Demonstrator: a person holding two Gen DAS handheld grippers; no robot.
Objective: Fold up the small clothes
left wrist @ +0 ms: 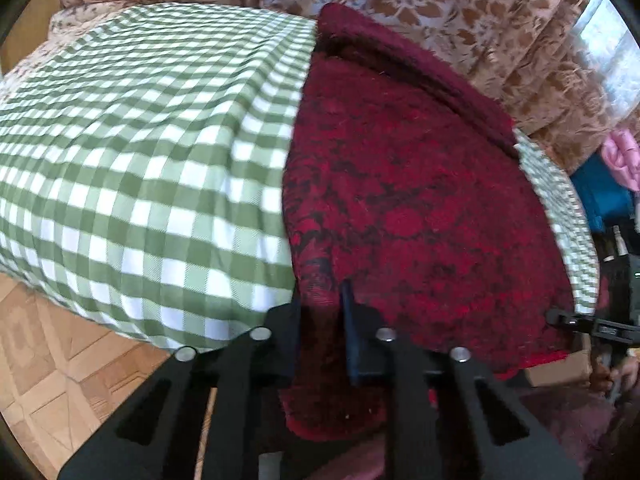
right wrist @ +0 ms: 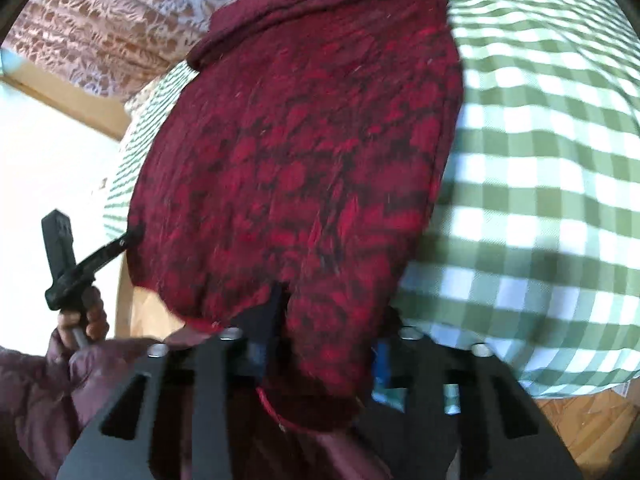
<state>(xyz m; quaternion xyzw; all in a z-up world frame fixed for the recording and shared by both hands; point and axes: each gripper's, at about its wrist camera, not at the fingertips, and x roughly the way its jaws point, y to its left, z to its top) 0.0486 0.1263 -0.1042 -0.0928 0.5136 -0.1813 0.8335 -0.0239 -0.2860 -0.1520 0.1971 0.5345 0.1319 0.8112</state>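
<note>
Nearest the lens in the left wrist view, the left tool has its fingers drawn together on the near hem of the red garment, pinching a fold of it. In the right wrist view the right tool is likewise clamped on that hem, with a thicker bunch of cloth between its fingers. Each tool grips a different near corner: the left one holds the corner next to the bare check, the right one the corner toward the window side.

The garment lies flat on a bed covered by a green and white checked sheet. Its long axis runs straight away from both tools, from the gripped hem to a plain dark red band at the far end. Both hands look about equally near, so the coming fold probably depends on carrying the hem forward along that axis toward the band.

The hem's underside and the fingertips are buried in cloth. Both views are blurred, and what kind of garment this is cannot be told. Patterned curtains hang beyond.
</note>
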